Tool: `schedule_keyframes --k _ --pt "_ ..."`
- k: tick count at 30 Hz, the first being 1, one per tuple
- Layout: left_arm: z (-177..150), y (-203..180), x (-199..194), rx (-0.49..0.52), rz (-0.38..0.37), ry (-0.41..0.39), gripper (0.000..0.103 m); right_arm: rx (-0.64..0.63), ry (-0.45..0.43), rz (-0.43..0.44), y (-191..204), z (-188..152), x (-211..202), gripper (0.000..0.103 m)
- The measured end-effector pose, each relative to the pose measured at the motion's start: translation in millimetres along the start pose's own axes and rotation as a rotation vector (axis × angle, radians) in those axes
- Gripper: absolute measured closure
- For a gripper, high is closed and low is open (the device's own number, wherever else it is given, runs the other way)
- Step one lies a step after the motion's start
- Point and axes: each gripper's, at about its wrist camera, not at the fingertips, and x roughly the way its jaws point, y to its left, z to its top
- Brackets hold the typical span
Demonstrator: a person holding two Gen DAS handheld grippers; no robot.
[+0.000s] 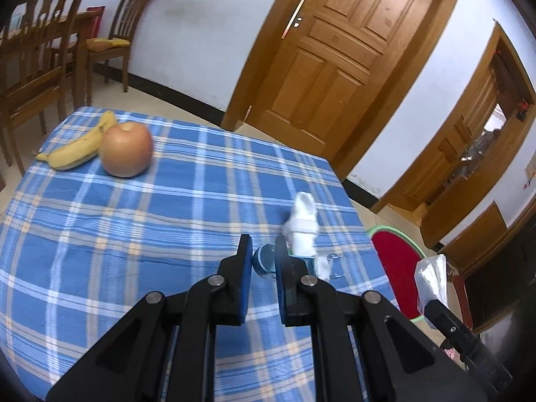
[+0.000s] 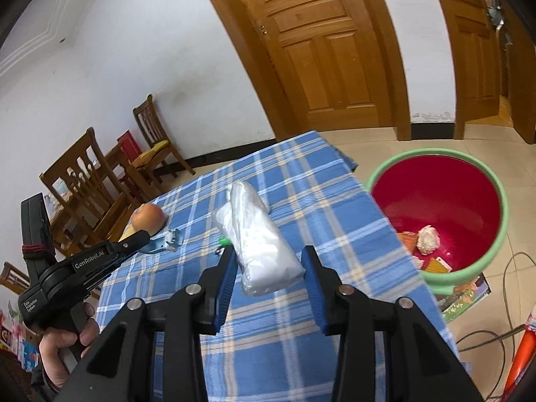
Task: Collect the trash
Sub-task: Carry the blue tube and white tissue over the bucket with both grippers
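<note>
My left gripper (image 1: 263, 254) is shut on a small blue and clear wrapper (image 1: 263, 261), held just above the blue plaid tablecloth (image 1: 167, 221). A crumpled white tissue (image 1: 301, 224) lies just beyond its right finger. My right gripper (image 2: 269, 268) is open, and a white crumpled plastic bag (image 2: 259, 241) sits between its fingers, touching the left one. The left gripper also shows in the right wrist view (image 2: 157, 241) with the wrapper at its tips. The red bin with a green rim (image 2: 439, 214) stands on the floor right of the table, with some trash inside.
An apple (image 1: 126, 149) and a banana (image 1: 78, 149) lie at the far left of the table. Wooden chairs (image 1: 110, 37) stand by the wall. Wooden doors (image 1: 335, 50) are behind. Cables (image 2: 495, 328) and a book lie on the floor near the bin.
</note>
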Motion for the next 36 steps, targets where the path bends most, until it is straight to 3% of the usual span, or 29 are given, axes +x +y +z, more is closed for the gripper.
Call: schedule_keyframes --k 19,36 --pt "-9 -90 30 0.142 -0.075 0.057 0.091 0.141 -0.064 -0.077 -73 3 -29 0.061" --pt "-15 -154 82 0.233 -0.12 0.116 0.091 0.242 -0.083 -0.154 -128 5 -31 0.061"
